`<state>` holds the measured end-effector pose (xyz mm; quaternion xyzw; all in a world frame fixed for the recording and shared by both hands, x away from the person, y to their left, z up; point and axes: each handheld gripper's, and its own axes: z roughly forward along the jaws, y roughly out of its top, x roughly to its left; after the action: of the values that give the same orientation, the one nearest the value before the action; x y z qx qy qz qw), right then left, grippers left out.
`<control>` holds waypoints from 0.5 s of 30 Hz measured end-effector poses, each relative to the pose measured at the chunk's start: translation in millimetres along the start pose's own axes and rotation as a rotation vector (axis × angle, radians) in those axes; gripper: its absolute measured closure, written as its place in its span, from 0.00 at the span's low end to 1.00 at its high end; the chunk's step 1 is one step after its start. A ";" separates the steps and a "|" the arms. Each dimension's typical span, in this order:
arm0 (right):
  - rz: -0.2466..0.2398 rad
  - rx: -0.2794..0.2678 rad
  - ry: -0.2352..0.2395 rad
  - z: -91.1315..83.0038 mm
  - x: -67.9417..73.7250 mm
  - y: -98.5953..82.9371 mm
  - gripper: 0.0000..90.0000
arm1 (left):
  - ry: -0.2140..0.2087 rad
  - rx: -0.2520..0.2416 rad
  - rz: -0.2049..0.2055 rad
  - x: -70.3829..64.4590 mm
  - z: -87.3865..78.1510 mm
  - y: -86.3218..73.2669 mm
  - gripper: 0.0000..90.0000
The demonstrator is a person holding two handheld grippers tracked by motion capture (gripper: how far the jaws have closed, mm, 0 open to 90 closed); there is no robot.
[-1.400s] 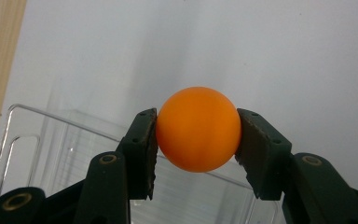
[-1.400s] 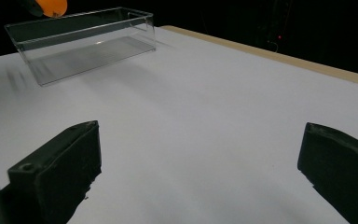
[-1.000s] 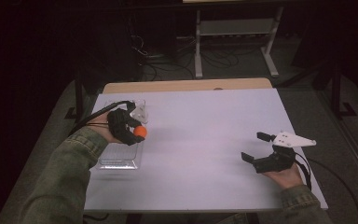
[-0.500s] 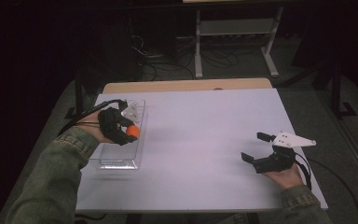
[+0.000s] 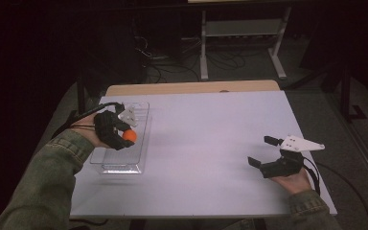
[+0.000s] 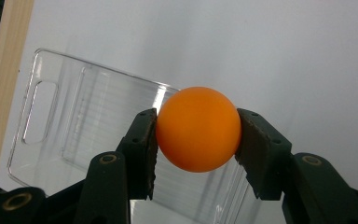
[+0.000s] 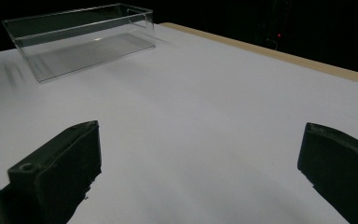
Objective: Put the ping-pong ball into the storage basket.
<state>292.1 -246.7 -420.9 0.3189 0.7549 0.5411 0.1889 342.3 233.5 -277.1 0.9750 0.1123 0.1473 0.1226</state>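
Above the clear plastic bin [image 6: 88, 135] we've got the orange ball [image 6: 198, 129] pinched between the left gripper's [image 5: 117, 134] jaws, one pad squeezing each side, so they're only as far apart as the ball is wide. Over on the right side of the white table [image 5: 211, 134], our right gripper [image 5: 267, 154] sits low with its jaws spread wide, holding nothing.

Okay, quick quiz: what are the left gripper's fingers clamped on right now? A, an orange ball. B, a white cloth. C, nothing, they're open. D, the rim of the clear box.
A: the left gripper has its fingers pressed on both sides of the orange ball, above the clear box.
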 end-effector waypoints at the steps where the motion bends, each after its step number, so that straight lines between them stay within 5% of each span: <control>1: 0.000 0.000 0.000 0.0 0.0 0.0 0.00 | -0.001 0.000 -0.002 0.2 0.0 -0.4 0.56; 15: 0.000 -0.002 -0.002 -1.0 0.1 0.2 0.00 | -0.060 0.063 0.028 1.4 6.3 0.0 0.56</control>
<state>291.5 -247.4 -420.4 0.3191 0.7543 0.5414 0.1900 345.6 232.6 -282.6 0.9839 0.0996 0.1159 0.0931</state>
